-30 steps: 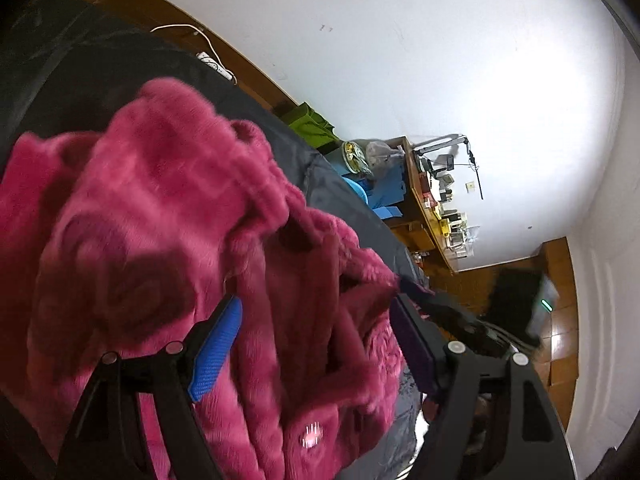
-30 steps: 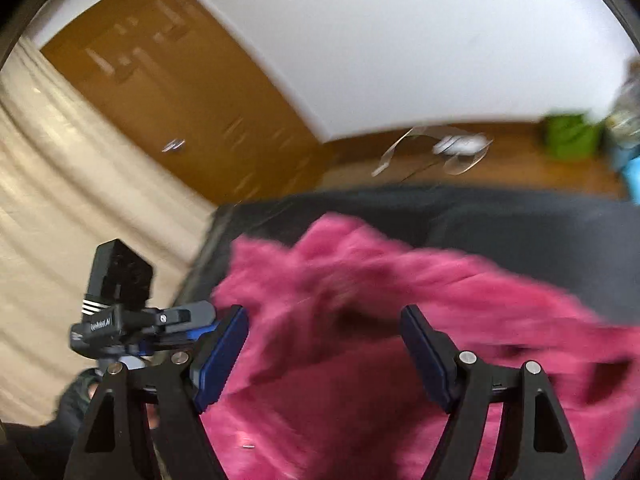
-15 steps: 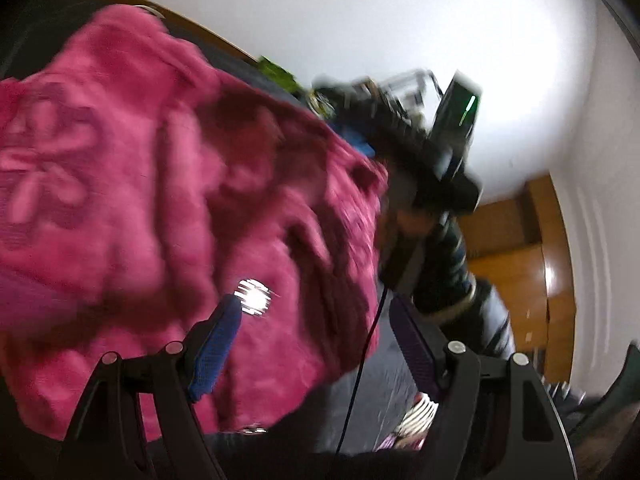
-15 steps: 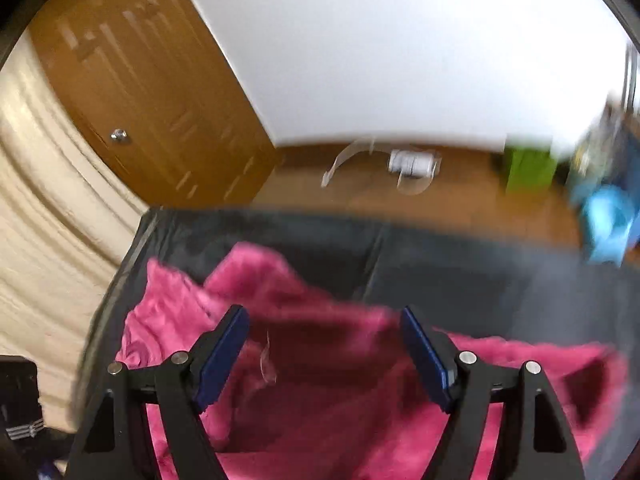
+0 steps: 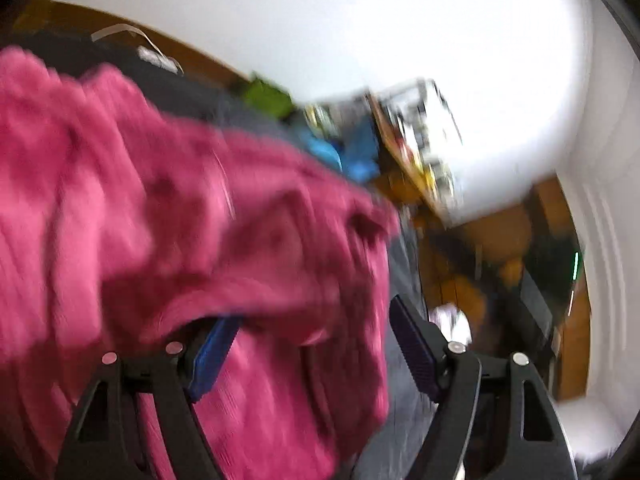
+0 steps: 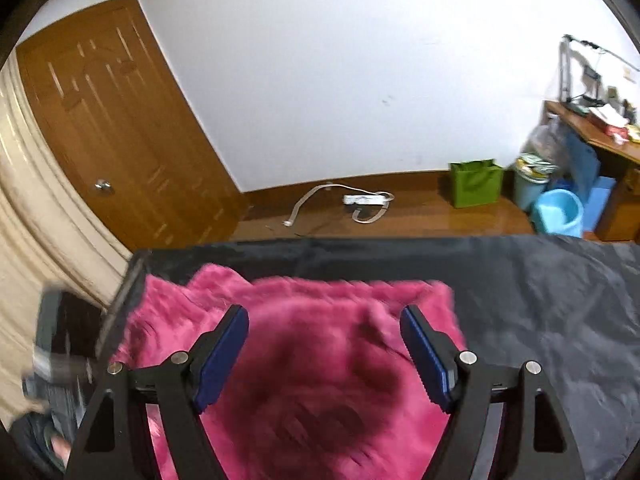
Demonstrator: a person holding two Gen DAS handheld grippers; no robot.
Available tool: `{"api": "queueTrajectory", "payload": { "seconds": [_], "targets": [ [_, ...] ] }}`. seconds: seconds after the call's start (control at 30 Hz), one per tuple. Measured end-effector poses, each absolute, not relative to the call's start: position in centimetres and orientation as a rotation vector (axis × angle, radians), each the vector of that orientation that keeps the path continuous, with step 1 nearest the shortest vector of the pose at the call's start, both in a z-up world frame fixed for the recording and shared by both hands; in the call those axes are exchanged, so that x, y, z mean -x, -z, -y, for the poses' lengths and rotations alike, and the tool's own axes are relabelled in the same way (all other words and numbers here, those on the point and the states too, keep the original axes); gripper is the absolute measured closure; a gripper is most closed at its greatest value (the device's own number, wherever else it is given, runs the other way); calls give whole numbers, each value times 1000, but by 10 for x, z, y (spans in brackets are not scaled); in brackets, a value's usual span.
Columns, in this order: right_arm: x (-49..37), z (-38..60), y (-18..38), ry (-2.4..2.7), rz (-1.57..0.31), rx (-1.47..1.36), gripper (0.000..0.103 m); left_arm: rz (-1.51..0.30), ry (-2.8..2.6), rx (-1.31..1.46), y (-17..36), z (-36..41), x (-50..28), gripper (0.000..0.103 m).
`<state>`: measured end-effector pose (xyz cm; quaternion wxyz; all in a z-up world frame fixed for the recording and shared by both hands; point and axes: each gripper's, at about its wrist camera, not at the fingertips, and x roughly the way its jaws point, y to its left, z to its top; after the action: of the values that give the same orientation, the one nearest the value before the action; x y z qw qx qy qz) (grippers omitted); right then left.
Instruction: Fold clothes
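White walls, wood floor (image 6: 420,216), and a work surface under a black cover (image 6: 560,300) — that's our setting. Our right gripper (image 6: 324,344) has both blue-padded fingers (image 6: 220,352) spread wide, nothing pinched; the pads hang clear above the pink fleece garment (image 6: 320,360), which lies bunched on the cover's left half, reaching close to its left edge. Fabric fills the gap between the fingers in view but neither pad presses it.

Our left gripper (image 5: 312,348) is spread just as wide. Its view is heavily motion-blurred. A fold of the same pink fleece garment (image 5: 140,200) drapes over the tip of the left-side blue pad (image 5: 212,356), hiding it; the right-side pad (image 5: 412,352) sits just beside the garment's edge, over dark cover. We can't tell whether the fold actually rests on the pad or just passes in front of it. No pinch either way.

Outward in the right wrist view: a white power strip (image 6: 364,200) with its cord lies on the floor near the baseboard, a green shopping bag (image 6: 476,182) stands against the wall, a light blue bucket (image 6: 558,212) sits beside a cluttered wooden desk (image 6: 600,136), and a brown panel door (image 6: 120,120) stands at left. Far left edge, a dark blurred device, unidentifiable.
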<state>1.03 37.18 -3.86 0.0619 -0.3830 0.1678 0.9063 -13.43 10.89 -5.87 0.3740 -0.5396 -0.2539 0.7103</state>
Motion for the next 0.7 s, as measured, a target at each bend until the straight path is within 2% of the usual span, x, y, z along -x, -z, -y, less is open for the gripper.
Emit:
{"api": "queueTrajectory", "payload": {
  "seconds": [0.1,0.2,0.37,0.6,0.7],
  "targets": [
    [-29,-370,45,-2730,-463,1206,23,739,-1921,1346,57,-91,157,23],
    [-35,-356,52,-2755,-403,1268,23,740,-1994,1390,66,-75,174,23],
    [-14,-333,72,-2802,-246,1373,23,810,-1982,1436,72,-46,170,23],
    [60,-378,118,-2626,-231,1500,23,780,-1890,1383,45,-49,135,23],
    [74,-407,137,-2510,-337,1543,19,714,-1826,1378,39,-65,117,23]
  ]
}}
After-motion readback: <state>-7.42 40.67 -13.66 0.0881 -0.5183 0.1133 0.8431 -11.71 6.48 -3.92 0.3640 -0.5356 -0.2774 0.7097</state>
